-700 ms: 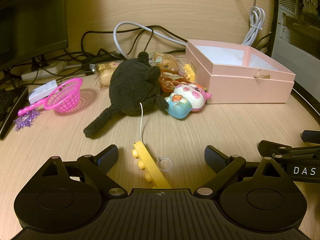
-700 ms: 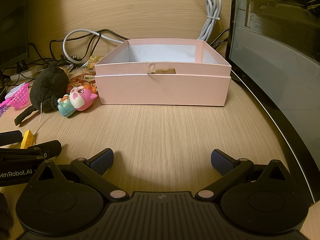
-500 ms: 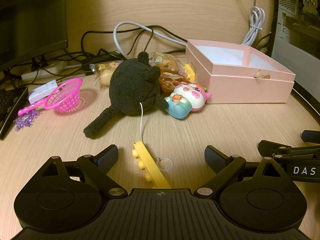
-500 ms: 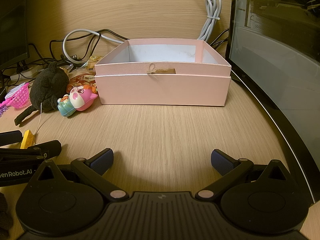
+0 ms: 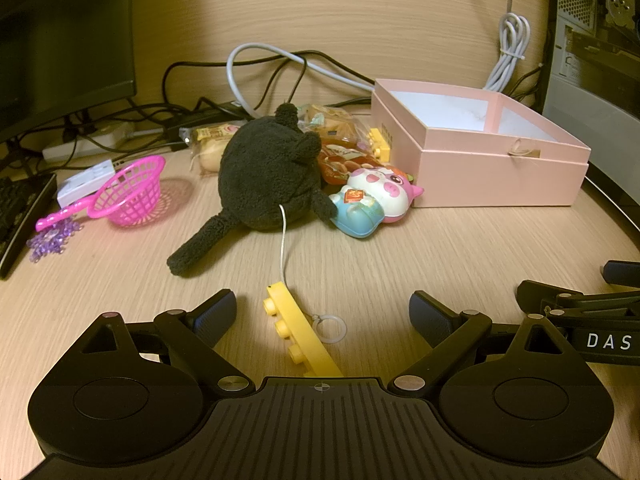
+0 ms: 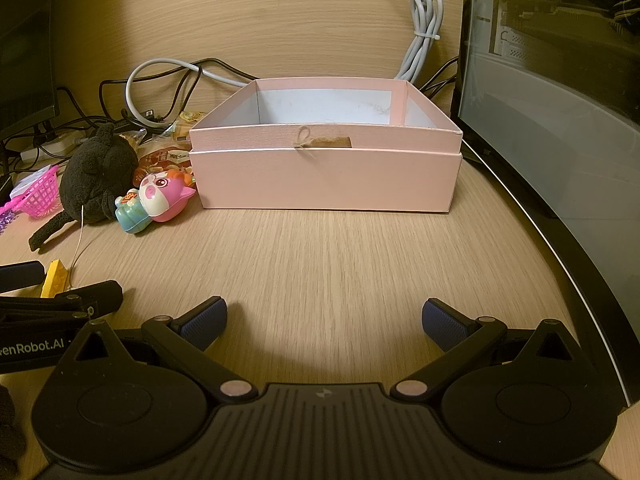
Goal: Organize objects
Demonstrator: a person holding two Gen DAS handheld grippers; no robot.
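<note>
A pink open box [image 5: 500, 168] stands at the back right; it also fills the middle of the right wrist view [image 6: 326, 172] and looks empty. A black plush [image 5: 268, 184], a pig toy [image 5: 372, 200], snack packets [image 5: 336, 152] and a pink net basket [image 5: 132, 192] lie left of it. A yellow brick [image 5: 298, 332] on a cord lies between the open fingers of my left gripper [image 5: 322, 312]. My right gripper [image 6: 324, 320] is open and empty over bare desk in front of the box.
A monitor [image 5: 60, 40] and a keyboard [image 5: 16, 216] are at the left, with cables [image 5: 260, 60] along the back wall. A computer case [image 6: 560, 100] stands at the right, by the curved desk edge [image 6: 580, 280]. Purple beads [image 5: 52, 240] lie near the basket.
</note>
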